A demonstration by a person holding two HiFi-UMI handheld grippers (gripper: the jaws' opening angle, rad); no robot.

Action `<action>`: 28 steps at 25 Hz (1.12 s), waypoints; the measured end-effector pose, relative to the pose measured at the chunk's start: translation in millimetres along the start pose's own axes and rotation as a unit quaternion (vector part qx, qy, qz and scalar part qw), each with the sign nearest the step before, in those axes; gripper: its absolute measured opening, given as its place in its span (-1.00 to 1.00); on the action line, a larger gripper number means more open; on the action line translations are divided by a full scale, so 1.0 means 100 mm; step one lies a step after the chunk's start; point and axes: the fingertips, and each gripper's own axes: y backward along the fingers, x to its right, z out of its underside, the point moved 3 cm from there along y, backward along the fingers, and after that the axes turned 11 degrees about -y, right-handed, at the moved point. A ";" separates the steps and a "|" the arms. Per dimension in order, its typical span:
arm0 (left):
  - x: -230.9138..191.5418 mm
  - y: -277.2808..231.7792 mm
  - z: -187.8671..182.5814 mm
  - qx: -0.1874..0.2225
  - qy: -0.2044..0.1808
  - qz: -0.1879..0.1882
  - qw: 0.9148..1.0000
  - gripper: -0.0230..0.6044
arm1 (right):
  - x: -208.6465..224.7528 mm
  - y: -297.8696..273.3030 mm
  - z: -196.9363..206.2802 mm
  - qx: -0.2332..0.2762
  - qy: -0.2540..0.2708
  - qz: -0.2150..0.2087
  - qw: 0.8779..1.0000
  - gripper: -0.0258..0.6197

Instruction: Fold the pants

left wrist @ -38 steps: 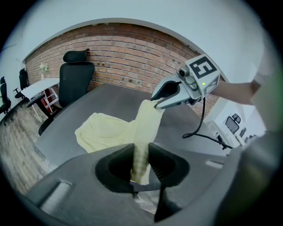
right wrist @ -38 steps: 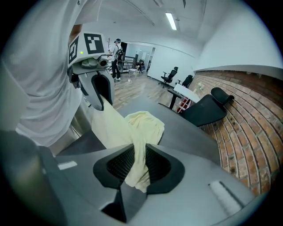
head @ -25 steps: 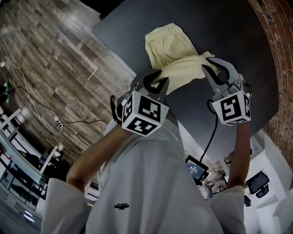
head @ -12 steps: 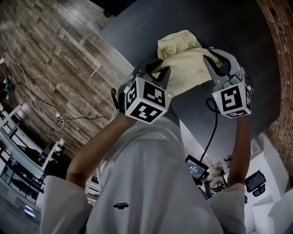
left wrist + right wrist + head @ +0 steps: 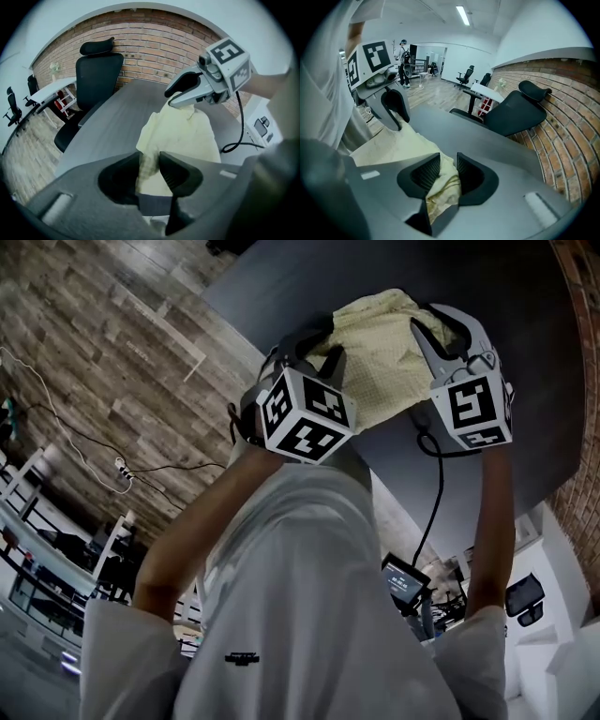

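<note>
Pants (image 5: 380,357) close to table (image 5: 487,277) edge

Person's in a plain white short-sleeve tee (image 5: 300,596) with a tiny dark logo (image 5: 241,658) on the chest. The left gripper (image 5: 317,345) and right gripper (image 5: 427,317) are grey moulded plastic with curved jaws, each carrying a white cube (image 5: 305,413) with black square markers. There's also a black cable (image 5: 433,512) coming off the right one.

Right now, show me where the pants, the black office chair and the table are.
pants (image 5: 380,362), head view, middle of the yellow fabric.
office chair (image 5: 97,79), left gripper view, on its backrest.
table (image 5: 309,277), head view, bare dark top left of the pants.
</note>
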 end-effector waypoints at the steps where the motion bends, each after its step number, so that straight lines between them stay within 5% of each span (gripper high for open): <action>1: -0.01 -0.01 0.03 -0.003 -0.005 -0.004 1.000 -0.47 | -0.01 -0.04 0.01 -0.004 -0.003 0.005 1.000 -0.54; 20: -0.08 -0.09 0.10 -0.016 -0.056 -0.023 0.998 -0.46 | -0.15 -0.60 0.20 -0.043 -0.023 0.027 0.998 -0.69; 28: 0.05 0.18 0.01 -0.012 -0.078 -0.031 0.996 -0.33 | 0.00 -0.33 0.09 0.010 -0.119 0.065 0.991 -0.50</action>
